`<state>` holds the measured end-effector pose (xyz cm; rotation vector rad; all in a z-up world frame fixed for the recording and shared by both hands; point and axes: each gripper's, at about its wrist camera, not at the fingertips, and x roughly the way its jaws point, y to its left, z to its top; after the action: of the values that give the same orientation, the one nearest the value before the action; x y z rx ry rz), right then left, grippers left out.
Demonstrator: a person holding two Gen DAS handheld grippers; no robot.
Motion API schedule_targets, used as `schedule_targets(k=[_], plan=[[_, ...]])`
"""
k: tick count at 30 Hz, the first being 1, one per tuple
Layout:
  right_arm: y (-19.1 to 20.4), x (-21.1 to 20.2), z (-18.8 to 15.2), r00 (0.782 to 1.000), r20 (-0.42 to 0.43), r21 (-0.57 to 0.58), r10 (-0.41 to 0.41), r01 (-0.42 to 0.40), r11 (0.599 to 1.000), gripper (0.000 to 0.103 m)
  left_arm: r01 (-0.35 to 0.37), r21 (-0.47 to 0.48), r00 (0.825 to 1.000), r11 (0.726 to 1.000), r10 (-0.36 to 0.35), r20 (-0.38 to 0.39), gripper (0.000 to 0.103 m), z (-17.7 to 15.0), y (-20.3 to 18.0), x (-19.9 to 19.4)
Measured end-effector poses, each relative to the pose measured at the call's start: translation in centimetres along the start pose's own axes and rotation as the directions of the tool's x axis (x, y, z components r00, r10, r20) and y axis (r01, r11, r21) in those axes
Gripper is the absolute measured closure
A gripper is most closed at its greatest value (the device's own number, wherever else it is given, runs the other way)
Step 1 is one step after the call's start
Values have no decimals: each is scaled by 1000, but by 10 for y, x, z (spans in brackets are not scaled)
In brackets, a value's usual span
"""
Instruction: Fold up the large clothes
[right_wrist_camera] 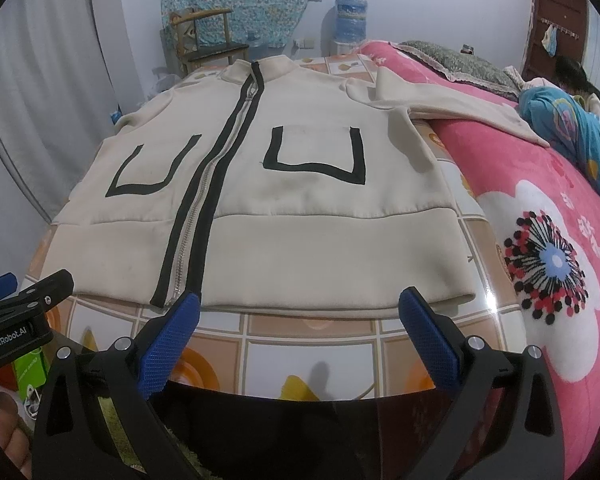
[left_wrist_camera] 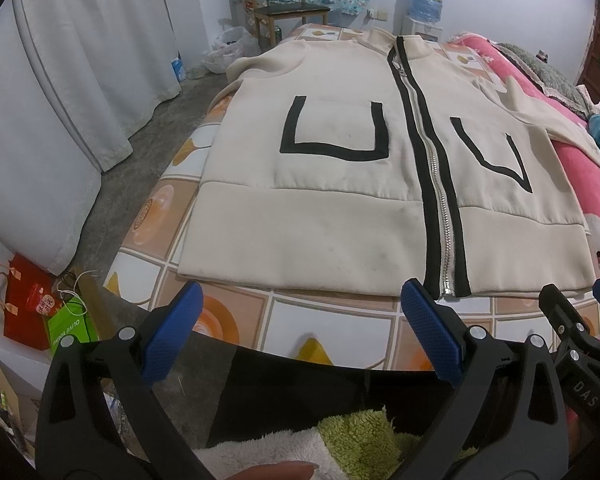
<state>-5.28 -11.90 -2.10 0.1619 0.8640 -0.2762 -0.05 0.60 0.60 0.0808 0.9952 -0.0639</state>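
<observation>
At far left a white curtain (left_wrist_camera: 80, 92) is hanging down to the floor, with a red gift bag (left_wrist_camera: 26, 312) and a green bag (left_wrist_camera: 70, 326) sitting below it. The left gripper (left_wrist_camera: 300, 320) is hovering over the near edge of the tile-patterned table (left_wrist_camera: 332, 324), its blue-padded fingers (left_wrist_camera: 172, 332) spread wide and holding nothing. Just beyond them the cream zip-up jacket (left_wrist_camera: 320, 216) is lying flat and front-up on the table, zipped shut (black trim is running along the zipper (left_wrist_camera: 436, 184) and around both pockets), collar pointing away toward a wooden chair (left_wrist_camera: 284, 4) and a water dispenser (left_wrist_camera: 426, 4). The right gripper (right_wrist_camera: 300, 320) is hanging beside the left one, near the hem, fingers (right_wrist_camera: 428, 340) likewise splayed wide and empty. One sleeve (right_wrist_camera: 452, 108) is draping rightward onto a pink floral blanket (right_wrist_camera: 540, 248), where a person (right_wrist_camera: 572, 120) is lying.
</observation>
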Motion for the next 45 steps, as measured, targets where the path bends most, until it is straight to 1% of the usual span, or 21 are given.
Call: schedule_targets(k=[3, 4, 11, 18, 22, 29, 34, 37, 40, 41, 42, 45], plan=[[0, 0, 0, 1000, 0, 0, -1, 1, 1000, 6, -2, 0, 1000, 1000, 2, 2, 7, 0, 0, 0], [0, 0, 0, 1000, 0, 0, -1, 1, 1000, 6, -1, -1, 1000, 1000, 1, 1, 7, -2, 9, -1], [-1, 1, 0, 1000, 0, -1, -2, 2, 1000, 6, -11, 1, 1000, 1000, 11, -2, 7, 3, 13, 1], [-8, 13, 6, 1000, -10, 9, -9, 9, 1000, 6, -29, 16, 999, 999, 29, -15, 7, 9, 5, 14], [-14, 23, 10, 1000, -14, 6, -22, 22, 1000, 6, -43, 47, 999, 998, 44, -18, 7, 15, -1, 31], [-26, 50, 24, 998, -25, -8, -61, 61, 998, 6, -71, 105, 995, 992, 78, -63, 7, 29, -9, 82], [-27, 70, 30, 997, -47, -20, -64, 63, 998, 6, -55, 144, 998, 988, 59, -23, 7, 36, -9, 92], [-26, 76, 28, 996, -63, -36, -70, 68, 997, 6, -36, 159, 999, 987, 38, -7, 7, 38, -7, 95], [-25, 85, 21, 992, -102, -44, -69, 65, 997, 6, -18, 167, 1000, 986, 20, -6, 7, 39, -6, 97], [-25, 88, 20, 992, -110, -43, -69, 64, 997, 6, -12, 163, 1000, 986, 14, -7, 7, 40, -5, 98], [-26, 88, 18, 993, -100, -34, -62, 59, 998, 6, -2, 150, 1000, 989, 4, -10, 7, 40, -3, 99], [-28, 88, 16, 994, -94, -28, -48, 45, 999, 6, 32, 97, 999, 995, -32, -2, 7, 36, 3, 101]])
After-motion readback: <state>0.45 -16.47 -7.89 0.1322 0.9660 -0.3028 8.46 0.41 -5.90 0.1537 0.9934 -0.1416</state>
